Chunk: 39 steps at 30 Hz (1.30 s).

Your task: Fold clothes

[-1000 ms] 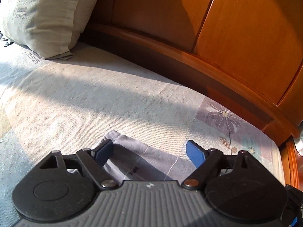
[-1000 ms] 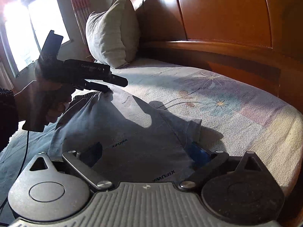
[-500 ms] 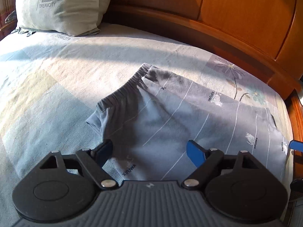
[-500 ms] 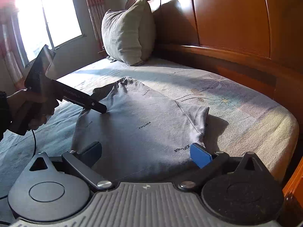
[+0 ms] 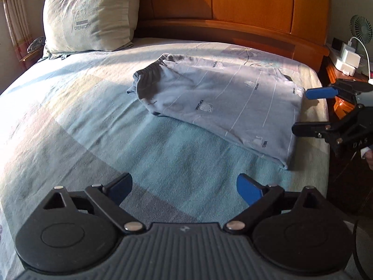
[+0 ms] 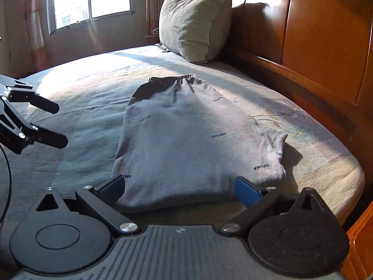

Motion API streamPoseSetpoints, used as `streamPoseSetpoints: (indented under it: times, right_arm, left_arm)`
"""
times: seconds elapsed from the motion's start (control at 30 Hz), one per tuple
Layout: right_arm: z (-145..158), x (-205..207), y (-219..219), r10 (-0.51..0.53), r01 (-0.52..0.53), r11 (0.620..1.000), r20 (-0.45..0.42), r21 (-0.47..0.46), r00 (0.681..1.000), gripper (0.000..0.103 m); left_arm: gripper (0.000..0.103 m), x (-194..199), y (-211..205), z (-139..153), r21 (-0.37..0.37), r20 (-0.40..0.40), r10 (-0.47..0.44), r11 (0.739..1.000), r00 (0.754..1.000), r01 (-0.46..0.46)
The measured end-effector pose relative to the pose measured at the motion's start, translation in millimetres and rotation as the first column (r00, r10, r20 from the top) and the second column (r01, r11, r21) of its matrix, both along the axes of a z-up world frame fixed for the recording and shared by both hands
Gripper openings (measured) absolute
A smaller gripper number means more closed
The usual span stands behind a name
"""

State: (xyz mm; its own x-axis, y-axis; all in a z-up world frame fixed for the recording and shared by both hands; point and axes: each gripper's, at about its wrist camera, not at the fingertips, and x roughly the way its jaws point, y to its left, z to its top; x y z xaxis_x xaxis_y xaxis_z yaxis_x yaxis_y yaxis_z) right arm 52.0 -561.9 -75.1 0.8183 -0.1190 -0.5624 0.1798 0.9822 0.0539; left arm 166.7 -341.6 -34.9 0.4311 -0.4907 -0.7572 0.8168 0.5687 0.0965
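My left hand-held gripper (image 5: pixel 184 187) hovers, jaws just opened wide and empty; my right hand-held gripper (image 6: pixel 179 187) gapes at the folded trousers (image 6: pixel 193 137) on the bed (image 5: pixel 70 121). A careless nudge could spill the fold toward the headboard (image 6: pixel 326 46).

Folded garment (image 5: pixel 223 102) on bed (image 5: pixel 70 121), pillow (image 5: pixel 91 18) against headboard (image 5: pixel 251 2)

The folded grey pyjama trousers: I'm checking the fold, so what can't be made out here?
- Grey pyjama trousers, right wrist view: near hem hidden behind the right gripper.
- Left wrist view: underside layers hidden against the bedsheet.
- Small prints: too small to identify.
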Motion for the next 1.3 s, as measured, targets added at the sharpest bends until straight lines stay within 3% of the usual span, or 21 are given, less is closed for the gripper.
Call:
streamPoseSetpoints:
  times: [0.1, 0.23, 0.5, 0.67, 0.8, 0.97, 1.1, 1.2, 1.3]
  right_arm:
    - [-1, 10, -12, -0.046, 0.045, 0.999, -0.016, -0.026, 0.999, 0.103]
    - [-23, 26, -36, -0.130, 0.139, 0.989, -0.152, 0.050, 0.980, 0.103]
    - [5, 18, -17, -0.102, 0.114, 0.987, -0.106, 0.113, 0.989, 0.103]
    - [3, 32, 3, -0.035, 0.057, 0.985, -0.131, 0.163, 0.991, 0.103]
    - [-2, 37, 10, -0.069, 0.109, 0.972, -0.192, 0.210, 0.979, 0.103]
    - [19, 13, 16, -0.103, 0.145, 0.959, -0.178, 0.245, 0.979, 0.103]
    - [31, -9, 30, -0.108, 0.154, 0.958, -0.192, 0.240, 0.975, 0.103]
    - [40, -27, 43, -0.108, 0.153, 0.961, -0.195, 0.231, 0.975, 0.103]
    - [47, -46, 56, -0.109, 0.153, 0.964, -0.202, 0.218, 0.973, 0.103]
  left_arm:
    - [0.097, -16, 16, -5, -0.036, -0.027, 0.063, 0.997, 0.998, -0.064]
    - [0.097, -36, 36, -10, -0.072, -0.053, 0.138, 0.987, 0.989, -0.142]
    - [0.097, -59, 58, 6, -0.098, 0.023, 0.192, 0.977, 0.981, -0.189]
    - [0.097, -66, 74, 20, -0.133, 0.047, 0.241, 0.963, 0.969, -0.233]
    - [0.097, -73, 84, 30, -0.151, 0.088, 0.289, 0.950, 0.953, -0.274]
    - [0.102, -87, 92, 42, -0.200, 0.163, 0.354, 0.926, 0.921, -0.321]
    - [0.102, -99, 92, 50, -0.222, 0.170, 0.291, 0.942, 0.941, -0.251]
    - [0.102, -102, 89, 53, -0.199, 0.104, 0.243, 0.955, 0.965, -0.219]
    - [0.102, -108, 89, 54, -0.218, 0.067, 0.243, 0.950, 0.968, -0.223]
